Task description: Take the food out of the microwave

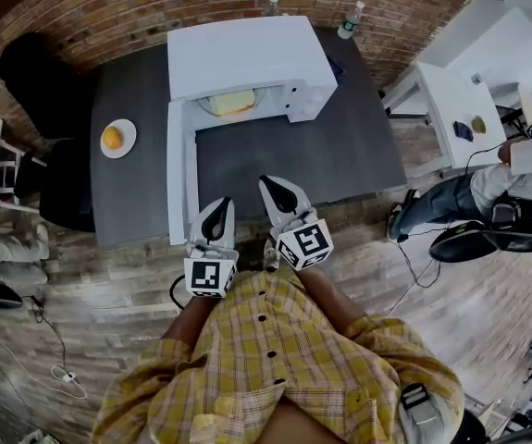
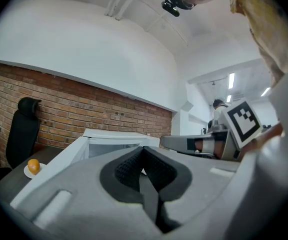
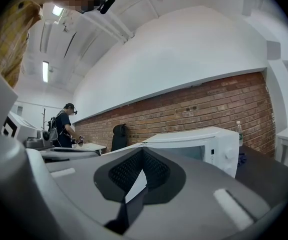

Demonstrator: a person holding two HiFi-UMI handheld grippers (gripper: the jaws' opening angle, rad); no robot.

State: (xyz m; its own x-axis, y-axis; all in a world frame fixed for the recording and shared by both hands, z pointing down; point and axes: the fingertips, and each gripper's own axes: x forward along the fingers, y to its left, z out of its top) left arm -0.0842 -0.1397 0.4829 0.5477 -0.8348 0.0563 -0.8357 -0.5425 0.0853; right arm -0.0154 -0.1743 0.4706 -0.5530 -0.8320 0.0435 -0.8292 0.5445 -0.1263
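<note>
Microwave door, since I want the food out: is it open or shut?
Open: the door stands out at the left of the microwave, and the food shows inside.

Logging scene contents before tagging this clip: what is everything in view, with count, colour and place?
microwave: one, white, back of table, standing open
food: one, pale yellow, inside microwave
plate: one, white, table's left side
orange item: one, on plate
bottles: two, clear, behind microwave
table: one, dark grey, centre
chair: one, black, left
desk: one, white, right
other person: one, white top, far right
left gripper: one, grey, shut, empty, at table's front edge
right gripper: one, grey, shut, empty, beside it
</note>
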